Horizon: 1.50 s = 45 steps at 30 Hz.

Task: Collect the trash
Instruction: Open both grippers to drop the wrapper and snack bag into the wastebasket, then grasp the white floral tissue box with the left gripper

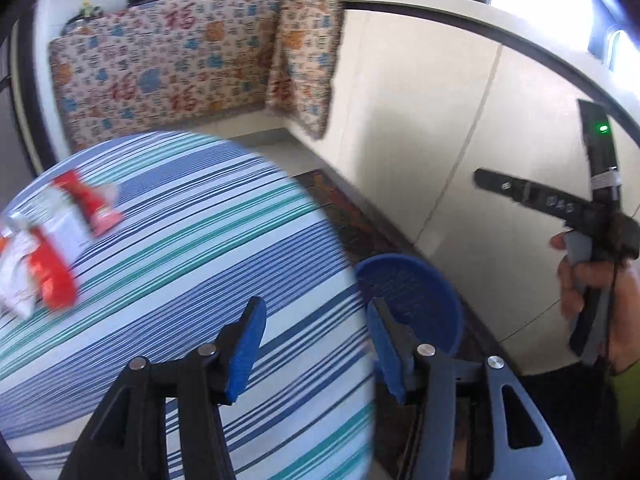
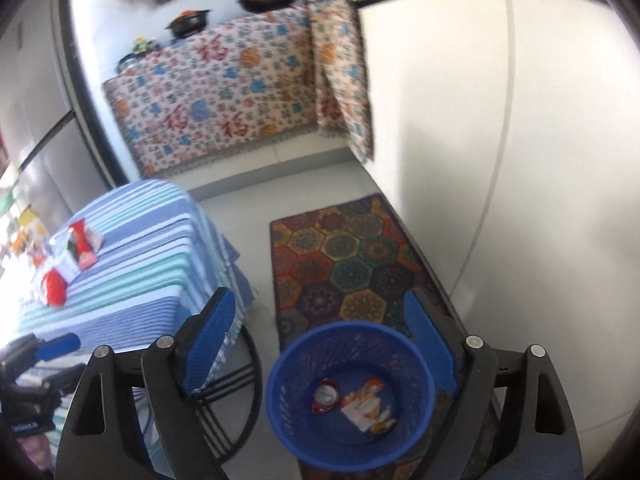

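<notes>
Red and white snack wrappers (image 1: 48,240) lie on the striped tablecloth (image 1: 208,248) at the far left; they also show in the right wrist view (image 2: 72,256). My left gripper (image 1: 316,344) is open and empty, over the table's right edge. A blue mesh waste basket (image 2: 348,396) stands on the floor to the right of the table, and shows in the left wrist view (image 1: 416,296). It holds a crushed can (image 2: 326,396) and a wrapper (image 2: 368,406). My right gripper (image 2: 320,340) is open and empty, right above the basket. The right gripper also shows in the left wrist view (image 1: 560,208).
A patterned rug (image 2: 348,260) lies under the basket. White cabinet fronts (image 2: 480,140) run along the right. A counter draped with patterned cloth (image 2: 224,96) with pans on top stands at the back. A metal table frame (image 2: 232,380) shows under the cloth.
</notes>
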### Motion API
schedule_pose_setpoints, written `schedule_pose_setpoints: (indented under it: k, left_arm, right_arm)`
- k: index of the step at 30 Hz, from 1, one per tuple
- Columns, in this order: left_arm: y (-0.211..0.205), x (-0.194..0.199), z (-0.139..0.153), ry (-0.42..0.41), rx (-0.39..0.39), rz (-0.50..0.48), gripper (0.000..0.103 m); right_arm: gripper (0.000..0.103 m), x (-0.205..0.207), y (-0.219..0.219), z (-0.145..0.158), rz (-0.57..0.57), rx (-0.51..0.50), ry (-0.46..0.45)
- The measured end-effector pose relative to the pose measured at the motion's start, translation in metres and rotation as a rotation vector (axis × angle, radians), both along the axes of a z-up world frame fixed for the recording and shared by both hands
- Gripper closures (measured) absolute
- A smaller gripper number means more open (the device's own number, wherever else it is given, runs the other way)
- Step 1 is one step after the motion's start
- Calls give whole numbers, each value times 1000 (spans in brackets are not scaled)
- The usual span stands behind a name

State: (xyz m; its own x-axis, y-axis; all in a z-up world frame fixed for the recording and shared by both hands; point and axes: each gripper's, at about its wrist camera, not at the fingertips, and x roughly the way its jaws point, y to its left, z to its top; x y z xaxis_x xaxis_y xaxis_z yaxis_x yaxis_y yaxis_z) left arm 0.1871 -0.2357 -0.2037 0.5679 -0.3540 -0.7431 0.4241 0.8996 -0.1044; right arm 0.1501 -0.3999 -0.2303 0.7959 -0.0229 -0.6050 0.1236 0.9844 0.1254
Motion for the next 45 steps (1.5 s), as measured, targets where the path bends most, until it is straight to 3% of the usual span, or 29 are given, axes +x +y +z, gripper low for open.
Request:
schedule_pose_setpoints:
  k: [8,14,19,21,23,27,31,36,41,45]
  left_arm:
    - [132,-3,-20,27,76,223,49]
    - [207,-9,-31,55,99,348,49]
    - [236,-3,-29,54,97,417,48]
    - [243,1,-30,43,127,431,41]
    - [250,5,-32,53,138,462,13]
    - [261,6,-33,62,130,493,13]
    - [259,8,-33,63,134,497,12]
    - [254,15,-32,65,129,504,12]
    - [260,29,-27,53,-9,442,12]
    - [263,55,-25,53,-76,415,13]
  right_arm:
    - [15,3,131,-9,305,-69,4]
    - [15,12,233,-29,515,-124,71]
    - [15,37,293,-53,577,-156,174]
    - [15,48,310,-56,577,-137,200]
    - [15,59,322,-57,575,-129,213]
    - [15,72,339,-58,557,-147,210]
    - [4,72,345,-60,541,-159,206]
    - [1,75,340,-60,526,-156,217]
    - [0,75,338,-60,527,-156,217]
    - [1,75,338,-60,527,-157,217]
